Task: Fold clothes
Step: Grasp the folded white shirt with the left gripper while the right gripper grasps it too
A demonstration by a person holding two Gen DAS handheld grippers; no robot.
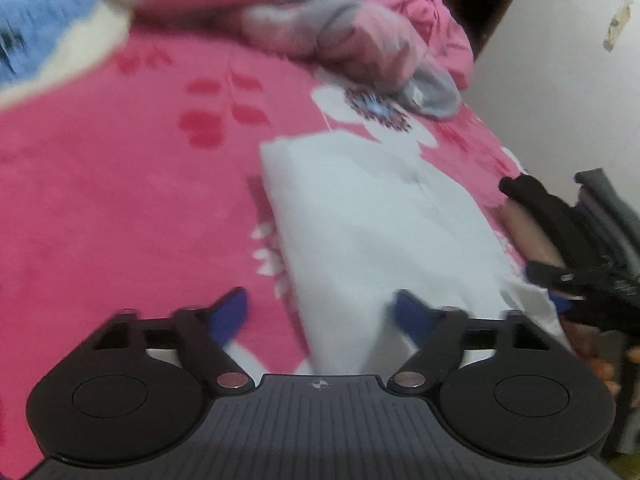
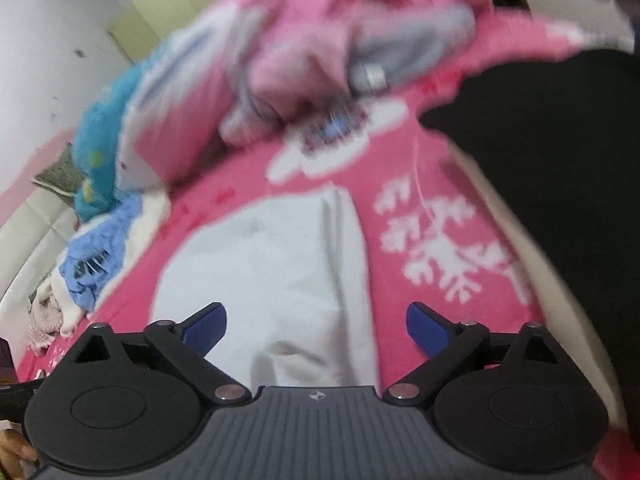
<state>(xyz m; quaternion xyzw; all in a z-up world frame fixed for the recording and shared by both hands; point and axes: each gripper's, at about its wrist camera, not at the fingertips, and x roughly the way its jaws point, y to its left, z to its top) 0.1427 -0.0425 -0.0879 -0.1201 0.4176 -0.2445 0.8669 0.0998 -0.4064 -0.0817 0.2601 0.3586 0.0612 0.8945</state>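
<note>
- Left hand-held gripper (image 1: 320, 316): jaws apart, nothing between the blue pads. The near corner of the white cloth (image 1: 384, 220) lies just ahead of it and under its right finger; whether that pad touches the fabric I cannot tell.
- The cloth lies flat on the pink blanket (image 1: 120, 200) of the bed, ahead and to the right of this gripper, with a seam or crease running away down its middle.
- Left of the left gripper is a wide stretch of bare blanket: good room to lay a fold over. Far ahead sits a pink-and-grey heap (image 1: 352, 36), well apart from the cloth.
- Right of the left gripper, the other tool and a forearm show at the cloth's right edge, so that side is tight.
- Right hand-held gripper (image 2: 316, 328): jaws wide, empty, with the cloth (image 2: 264, 264) directly ahead and its near end running in between the fingers, not pinched.
- To its left lie blue (image 2: 100, 264) and teal (image 2: 104, 140) garments at the bed's edge, apart from the cloth; to its right, bare blanket with white leaf print, then a dark mass I cannot identify.
- Progress, as I judge it: the cloth is spread but looks unfolded or only part folded; neither corner is gripped, so grasping and folding remain, and the heap beyond seems unsorted.
</note>
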